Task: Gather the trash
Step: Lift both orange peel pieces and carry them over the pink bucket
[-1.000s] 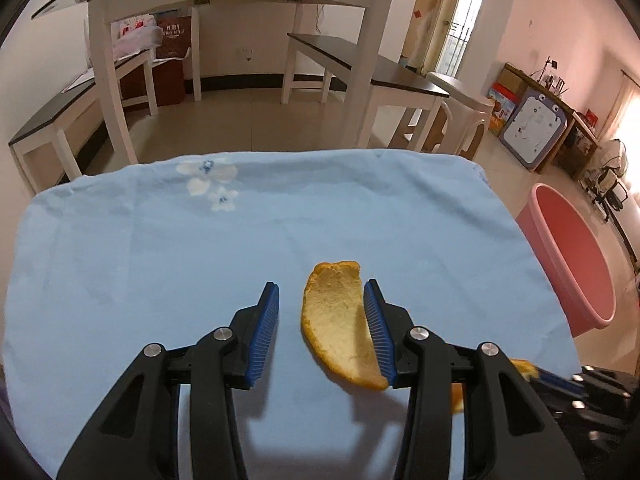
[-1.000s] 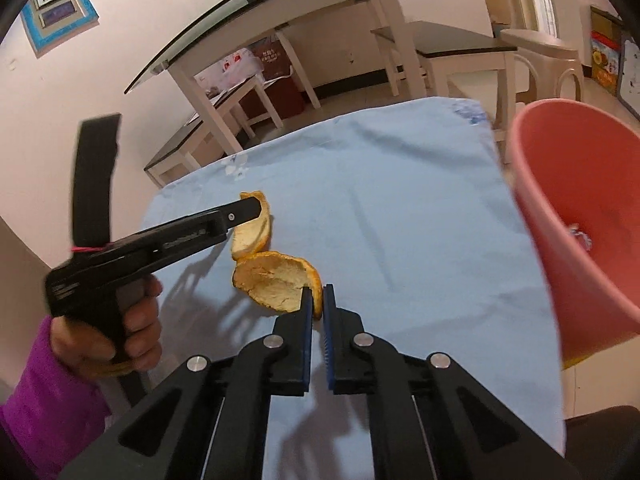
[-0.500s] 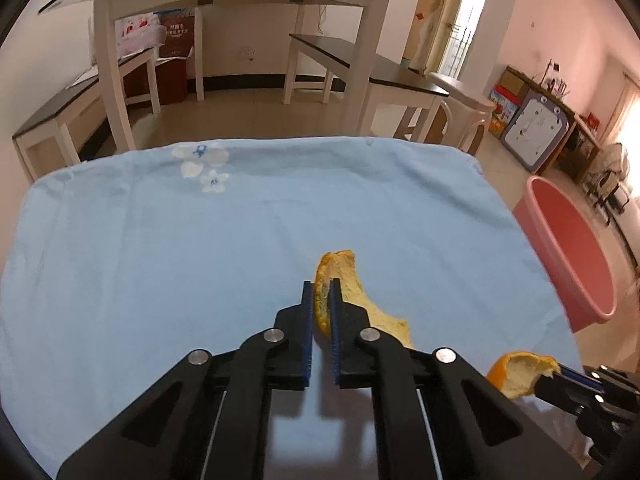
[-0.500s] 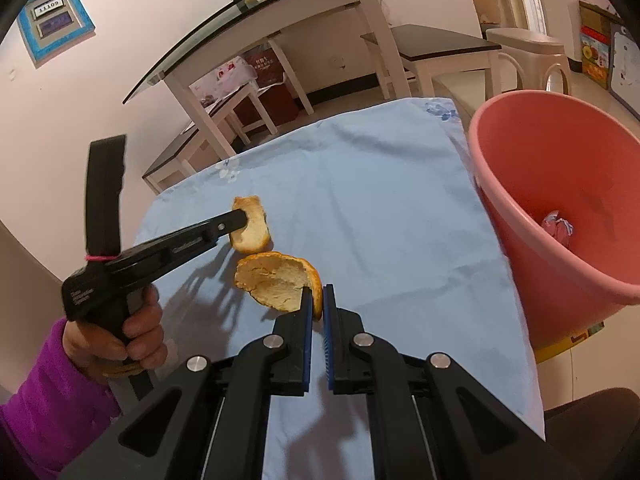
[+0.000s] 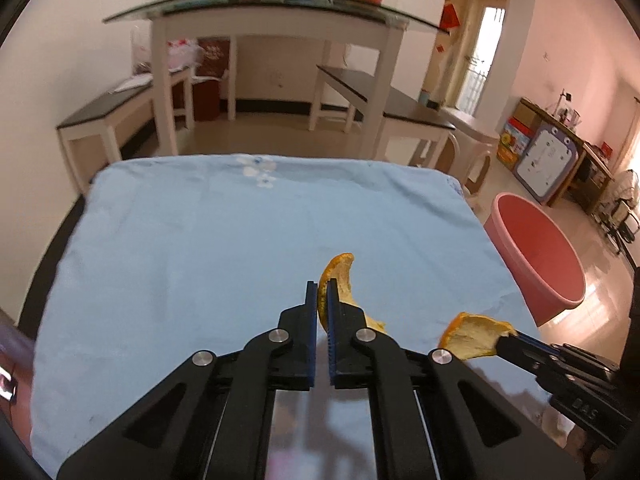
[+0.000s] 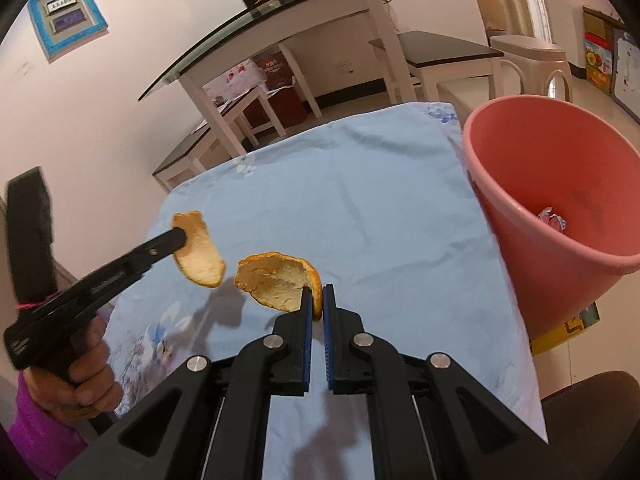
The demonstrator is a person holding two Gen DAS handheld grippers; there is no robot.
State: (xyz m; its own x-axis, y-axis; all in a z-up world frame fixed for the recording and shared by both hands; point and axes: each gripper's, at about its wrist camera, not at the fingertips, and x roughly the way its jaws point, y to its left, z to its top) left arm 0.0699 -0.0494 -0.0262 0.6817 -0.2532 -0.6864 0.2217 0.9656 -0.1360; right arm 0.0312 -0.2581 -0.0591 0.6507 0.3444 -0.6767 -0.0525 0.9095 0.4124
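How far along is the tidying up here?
Nearly done. A wrapper already lies in the pink bin. The left hand-held gripper pinches one orange peel, the right hand-held gripper another peel, both lifted off the blue cloth. Left: dropping both in.

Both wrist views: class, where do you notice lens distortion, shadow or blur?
Left wrist view: fisheye bends the glass table edge; the far room is soft, the left gripper sharp. Right wrist view: the orange peels cast dark shadows on the blue cloth; the pink tub bulges at the frame edge.
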